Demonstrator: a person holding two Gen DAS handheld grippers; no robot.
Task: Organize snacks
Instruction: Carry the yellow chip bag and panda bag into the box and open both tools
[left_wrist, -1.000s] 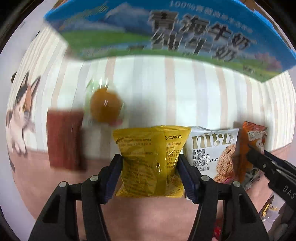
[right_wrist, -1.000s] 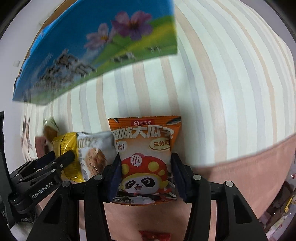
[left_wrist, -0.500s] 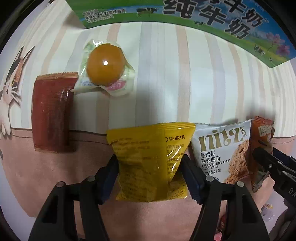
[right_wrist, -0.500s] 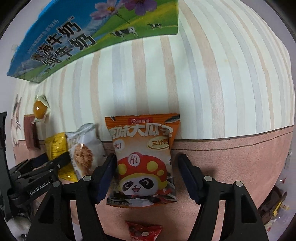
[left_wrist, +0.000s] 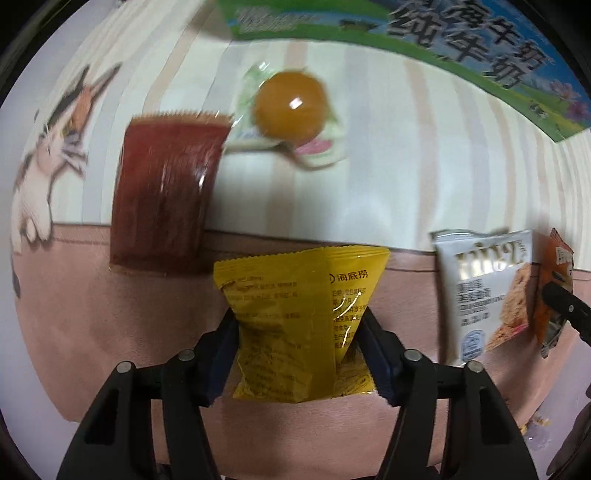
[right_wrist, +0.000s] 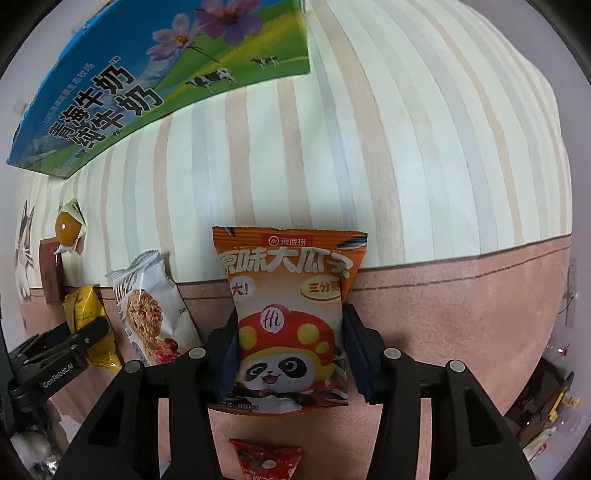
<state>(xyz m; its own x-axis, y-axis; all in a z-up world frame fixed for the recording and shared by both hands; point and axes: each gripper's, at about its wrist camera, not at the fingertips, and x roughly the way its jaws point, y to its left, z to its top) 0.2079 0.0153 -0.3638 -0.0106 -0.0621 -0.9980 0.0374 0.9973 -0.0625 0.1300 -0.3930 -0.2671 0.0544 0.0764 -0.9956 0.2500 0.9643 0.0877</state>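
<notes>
Two snack packets pinched over the striped cloth, one in each gripper.

The left gripper (left_wrist: 301, 332) pinches a crinkled yellow foil snack packet (left_wrist: 301, 325) by its lower half, long axis pointing away from the camera over the cloth's pink border band (left_wrist: 110, 332). The right gripper (right_wrist: 290, 354) pinches an orange panda-print seed packet (right_wrist: 291, 314) upright, top seam toward the cream stripes. Between them lies a white oat-cookie packet (right_wrist: 151, 314), tilted. Toward the far left lie a dark red wrapped slab (left_wrist: 162, 192) and a clear-wrapped orange ball (left_wrist: 291, 107), touching. A blue-green milk carton (right_wrist: 147, 81) stands at the cloth's far edge.
</notes>
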